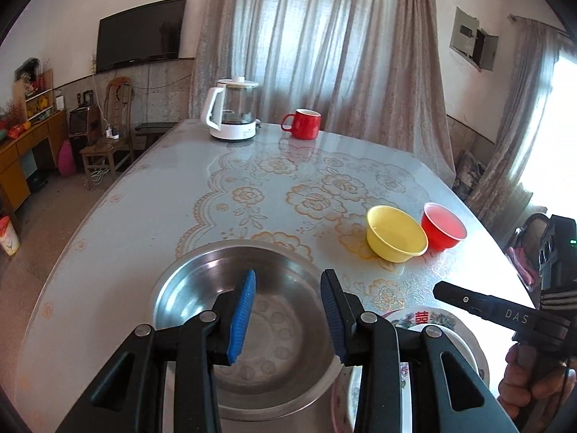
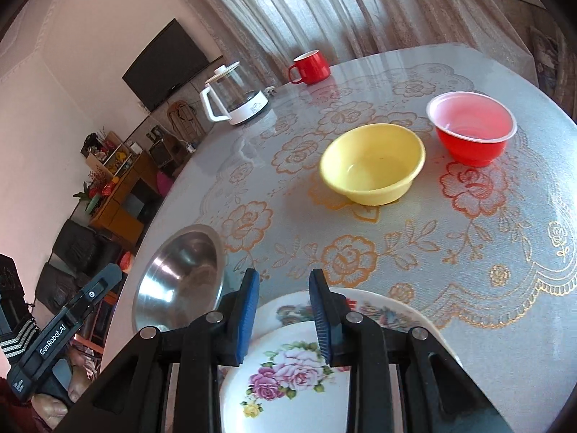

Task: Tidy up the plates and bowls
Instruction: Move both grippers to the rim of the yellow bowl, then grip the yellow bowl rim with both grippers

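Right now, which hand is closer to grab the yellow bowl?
Probably the right. Its tool hangs over the flowered plates, and the yellow bowl sits just ahead. The left tool is over the steel bowl.

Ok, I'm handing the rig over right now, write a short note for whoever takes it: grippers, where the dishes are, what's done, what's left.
Left gripper: open, empty, above the steel bowl.
Right gripper: open, empty, above the floral plates.
Near edge of the table: steel bowl on the left; a smaller floral plate lies on a larger one to its right.
Further back: yellow bowl and red bowl, side by side, separate.
Done: plates stacked.
Left: the three bowls appear ungrouped; probably nest them.
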The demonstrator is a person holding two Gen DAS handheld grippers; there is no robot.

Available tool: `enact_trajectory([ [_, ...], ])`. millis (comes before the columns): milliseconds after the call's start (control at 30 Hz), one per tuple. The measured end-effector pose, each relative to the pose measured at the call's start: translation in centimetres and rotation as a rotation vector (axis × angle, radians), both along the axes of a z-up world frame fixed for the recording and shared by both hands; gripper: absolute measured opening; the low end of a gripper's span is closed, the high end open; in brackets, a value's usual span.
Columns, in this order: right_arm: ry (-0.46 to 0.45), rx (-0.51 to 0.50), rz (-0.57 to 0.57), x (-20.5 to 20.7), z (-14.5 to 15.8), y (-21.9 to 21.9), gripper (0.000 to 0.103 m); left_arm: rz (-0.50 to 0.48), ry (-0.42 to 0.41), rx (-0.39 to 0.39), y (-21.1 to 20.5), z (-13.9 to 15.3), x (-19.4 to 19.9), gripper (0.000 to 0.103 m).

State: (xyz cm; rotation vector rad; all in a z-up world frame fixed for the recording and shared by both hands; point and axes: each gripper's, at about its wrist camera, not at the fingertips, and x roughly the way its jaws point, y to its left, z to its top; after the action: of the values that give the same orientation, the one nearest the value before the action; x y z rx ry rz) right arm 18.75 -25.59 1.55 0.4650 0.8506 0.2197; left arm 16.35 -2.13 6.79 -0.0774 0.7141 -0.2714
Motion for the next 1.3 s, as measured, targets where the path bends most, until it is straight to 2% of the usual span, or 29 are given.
enact_trajectory([
  [300, 0.005, 0.009, -0.159, -0.2, -0.3, -7.3, 0.028, -0.117, 0.061, 0.053, -7.5, -0.7, 4.0, 0.038],
  [400, 0.011, 0.016, -0.178, 0.5, -0.6, -8.7, 0.028, -0.138, 0.102, 0.057, -9.5, -1.4, 5.9, 0.034],
  [533, 0.025, 0.028, -0.187, 2.1, -1.3, -9.8, 0.026, -0.147, 0.120, 0.062, -11.3, -2.1, 7.8, 0.029],
  [733, 0.043, 0.067, -0.201, 5.2, -2.3, -10.4, 0.022, -0.154, 0.172, 0.026, -12.9, -3.1, 10.6, 0.029],
  [1000, 0.080, 0.055, -0.231, 9.0, -3.5, -10.7, 0.022, -0.155, 0.247, -0.047, -13.8, -4.7, 13.6, 0.029],
  [1200, 0.104, 0.069, -0.239, 10.5, -4.4, -10.8, 0.022, -0.160, 0.290, -0.036, -14.9, -6.0, 14.8, 0.029],
  [1267, 0.119, 0.056, -0.233, 10.9, -4.7, -10.7, 0.015, -0.177, 0.306, -0.041, -15.2, -6.4, 14.9, 0.013],
  [1300, 0.122, 0.062, -0.228, 11.0, -4.9, -10.6, 0.013, -0.174, 0.299, -0.035, -15.3, -6.4, 14.9, 0.013],
])
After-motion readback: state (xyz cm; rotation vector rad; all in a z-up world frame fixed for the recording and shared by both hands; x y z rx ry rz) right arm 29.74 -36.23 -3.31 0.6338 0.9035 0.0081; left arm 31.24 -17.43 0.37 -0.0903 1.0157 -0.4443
